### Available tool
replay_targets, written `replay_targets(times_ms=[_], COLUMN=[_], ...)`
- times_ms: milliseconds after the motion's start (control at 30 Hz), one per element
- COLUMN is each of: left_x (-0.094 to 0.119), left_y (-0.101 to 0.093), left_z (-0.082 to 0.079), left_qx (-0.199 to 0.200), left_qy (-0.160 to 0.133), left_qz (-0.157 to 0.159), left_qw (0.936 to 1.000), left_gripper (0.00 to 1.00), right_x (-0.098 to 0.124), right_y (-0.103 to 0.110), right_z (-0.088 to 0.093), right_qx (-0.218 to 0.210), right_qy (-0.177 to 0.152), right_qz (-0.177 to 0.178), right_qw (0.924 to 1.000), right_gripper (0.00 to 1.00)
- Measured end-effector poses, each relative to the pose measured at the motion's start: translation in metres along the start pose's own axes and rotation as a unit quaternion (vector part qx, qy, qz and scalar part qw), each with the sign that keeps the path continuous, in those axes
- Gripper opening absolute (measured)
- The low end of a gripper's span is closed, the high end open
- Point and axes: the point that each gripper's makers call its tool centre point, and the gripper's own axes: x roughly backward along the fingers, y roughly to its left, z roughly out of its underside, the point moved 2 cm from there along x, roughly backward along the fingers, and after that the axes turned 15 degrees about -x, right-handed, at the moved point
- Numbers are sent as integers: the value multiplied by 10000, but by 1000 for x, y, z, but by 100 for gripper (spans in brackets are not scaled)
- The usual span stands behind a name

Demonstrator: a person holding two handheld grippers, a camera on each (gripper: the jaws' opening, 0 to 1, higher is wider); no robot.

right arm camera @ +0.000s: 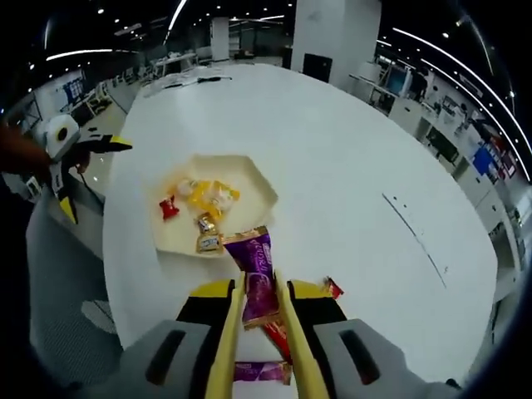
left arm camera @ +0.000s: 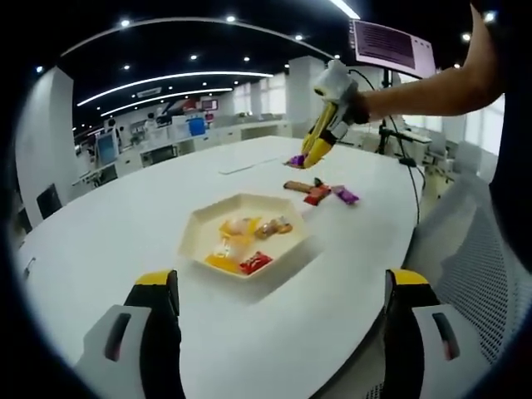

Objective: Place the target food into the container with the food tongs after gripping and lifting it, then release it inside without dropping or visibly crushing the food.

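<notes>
**Purple packet gripped, raised above worktop**

The purple snack packet [right arm camera: 258, 278] is clamped between the right tongs [right arm camera: 259, 293], long axis running 6 to 12 o'clock, free end toward the tray [right arm camera: 249, 179] of wrapped sweets. Beneath lie a red packet [right arm camera: 277, 337] and another purple one [right arm camera: 259, 371] on the white worktop [right arm camera: 349, 166].

The left gripper view shows the right tongs [left arm camera: 311, 155] at 1 o'clock; the left tongs [left arm camera: 283, 291] stand released, holding nothing.

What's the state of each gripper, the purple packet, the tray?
left gripper: open, holding nothing
right gripper: tongs shut on purple packet
purple packet: gripped, lifted off the table
tray: holds several wrapped snacks
loose snacks: lying on the table
</notes>
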Motion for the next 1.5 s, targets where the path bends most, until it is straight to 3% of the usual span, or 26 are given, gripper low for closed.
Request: replay_targets(times_ms=[233, 700, 1100, 1500], left_x=[0, 0, 1, 1], left_y=[0, -1, -1, -1], left_z=[0, 0, -1, -1], left_qx=[-24, -60, -39, -88], left_qy=[-22, -15, -39, -40], left_qz=[6, 14, 26, 4], left_qw=[10000, 10000, 10000, 10000], left_gripper=[99, 99, 98, 98], right_x=[17, 25, 19, 4], right_y=[2, 10, 18, 37], right_z=[-16, -29, -32, -52], right_qx=[104, 168, 246, 347], right_qy=[-67, -177, -136, -226], right_qz=[35, 59, 32, -112], right_qw=[9999, 9997, 9996, 9991], right_gripper=[24, 24, 24, 24])
